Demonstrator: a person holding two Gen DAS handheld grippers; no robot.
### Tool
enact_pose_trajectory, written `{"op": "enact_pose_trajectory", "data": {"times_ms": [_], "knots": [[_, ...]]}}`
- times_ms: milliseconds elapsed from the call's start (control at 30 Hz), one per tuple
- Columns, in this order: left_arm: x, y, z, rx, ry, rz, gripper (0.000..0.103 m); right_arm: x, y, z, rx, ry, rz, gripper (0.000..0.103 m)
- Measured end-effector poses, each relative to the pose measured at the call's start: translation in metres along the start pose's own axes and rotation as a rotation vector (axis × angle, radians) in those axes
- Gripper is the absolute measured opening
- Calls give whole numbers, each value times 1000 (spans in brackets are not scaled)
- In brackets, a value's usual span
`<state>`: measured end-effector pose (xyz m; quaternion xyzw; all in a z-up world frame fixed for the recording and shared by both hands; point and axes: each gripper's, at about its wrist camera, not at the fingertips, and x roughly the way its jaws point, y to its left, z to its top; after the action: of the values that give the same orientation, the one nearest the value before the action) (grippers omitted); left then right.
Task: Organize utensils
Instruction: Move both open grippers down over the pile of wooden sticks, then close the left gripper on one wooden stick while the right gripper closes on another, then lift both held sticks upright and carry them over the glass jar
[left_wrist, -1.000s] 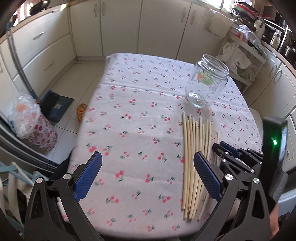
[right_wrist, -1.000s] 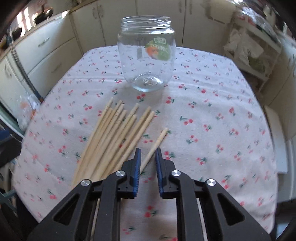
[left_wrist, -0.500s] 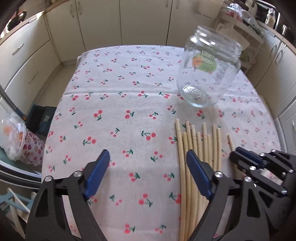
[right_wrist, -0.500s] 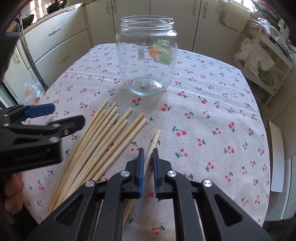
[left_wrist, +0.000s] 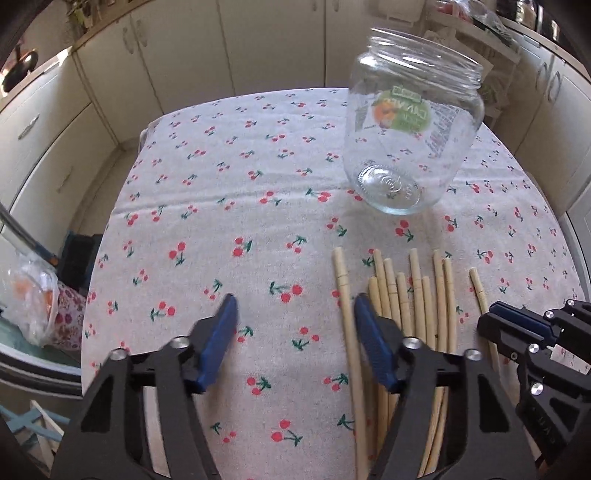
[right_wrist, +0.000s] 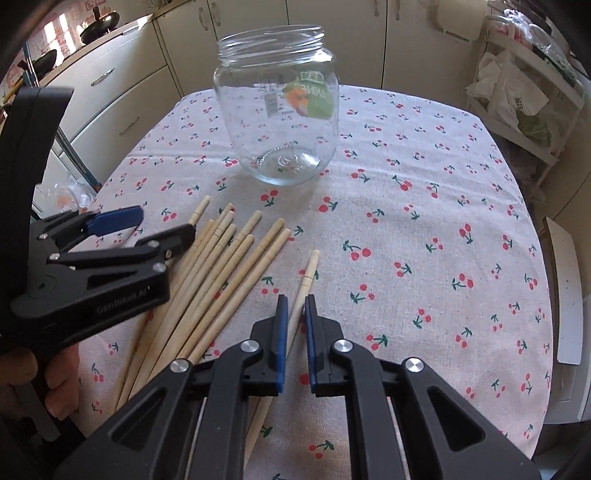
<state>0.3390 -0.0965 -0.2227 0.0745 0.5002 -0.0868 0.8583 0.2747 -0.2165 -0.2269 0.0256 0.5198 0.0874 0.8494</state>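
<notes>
Altogether ten chopsticks, one jar

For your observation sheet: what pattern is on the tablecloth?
Small red cherries with green stems on a pale tablecloth; clearest in the right wrist view.

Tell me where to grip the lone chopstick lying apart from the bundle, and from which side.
Grip the lone chopstick across its thin shaft near mid-length, coming from above with a finger on each long side. It lies flat on the tablecloth, clear of the bundle. The right tool already straddles it that way, jaws narrowed.
</notes>
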Motion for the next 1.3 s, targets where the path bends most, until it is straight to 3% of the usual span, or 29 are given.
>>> {"op": "enact_pose_trajectory", "data": {"times_ms": [33,100,133,300,400,500,533,567,633,767,1000,1200,1300], "knots": [[0,-2,2,9,1,-4,44,0,1,0,-4,-2,-3,10],[1,-5,5,24,15,-35,17,2,1,1,-5,0,7,7],[1,-6,6,31,26,-47,13,2,2,2,-5,5,10,6],[5,-3,11,30,73,-80,11,3,-1,6,-11,49,19,6],[6,-5,15,36,91,-98,19,5,4,9,-49,53,0,6],[10,-8,18,64,88,-75,21,6,10,9,-93,42,-28,6],[10,-10,18,76,83,-70,19,5,10,8,-90,38,-25,6],[10,-10,19,79,84,-79,6,5,7,9,-79,37,-18,6],[6,-9,19,66,84,-104,5,3,1,8,-28,31,18,6],[-21,7,22,8,-4,-160,5,-15,-15,4,107,-56,132,6],[-87,34,50,-79,-252,-279,5,-41,-40,-5,336,-243,287,6],[-137,38,84,-137,-473,-365,5,-63,-46,2,392,-354,315,6],[-153,29,101,-147,-578,-358,5,-78,-49,3,402,-411,316,6]]}}
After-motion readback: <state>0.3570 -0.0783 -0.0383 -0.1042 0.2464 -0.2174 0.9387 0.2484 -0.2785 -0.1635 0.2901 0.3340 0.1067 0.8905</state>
